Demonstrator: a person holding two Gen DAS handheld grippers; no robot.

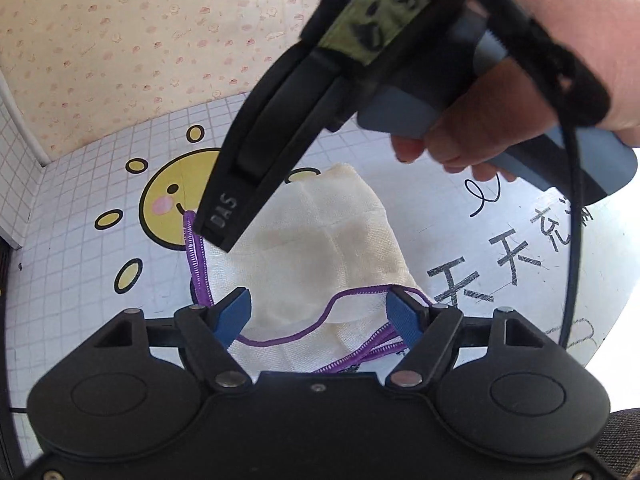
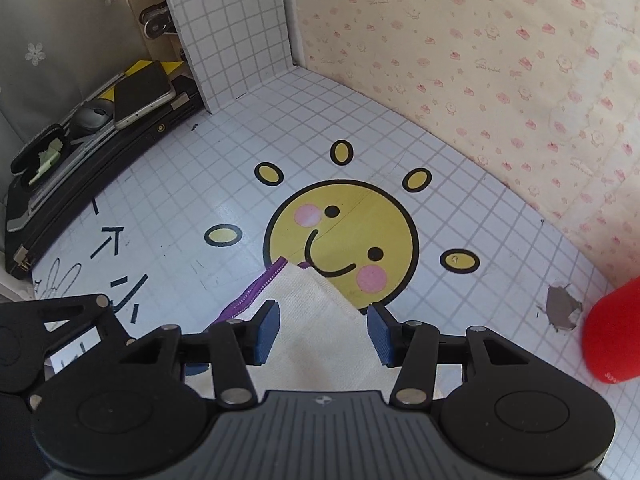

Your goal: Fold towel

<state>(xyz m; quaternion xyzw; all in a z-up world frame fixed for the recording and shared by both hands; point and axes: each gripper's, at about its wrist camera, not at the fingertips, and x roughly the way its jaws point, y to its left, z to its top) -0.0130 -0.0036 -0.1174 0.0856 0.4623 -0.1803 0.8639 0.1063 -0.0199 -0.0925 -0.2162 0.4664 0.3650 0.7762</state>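
A cream towel with purple stitched edging lies folded on the white grid table. My left gripper is open, its blue pads on either side of the towel's near edge, just above it. My right gripper is open too, its pads straddling a corner of the same towel, which points at the sun face. In the left wrist view the right gripper's black body hangs over the towel's far left corner, held by a hand.
The table has a yellow smiling sun print and black characters. A patterned pink wall borders it. A red object stands at the right. A black case with a phone and mouse lies at the far left.
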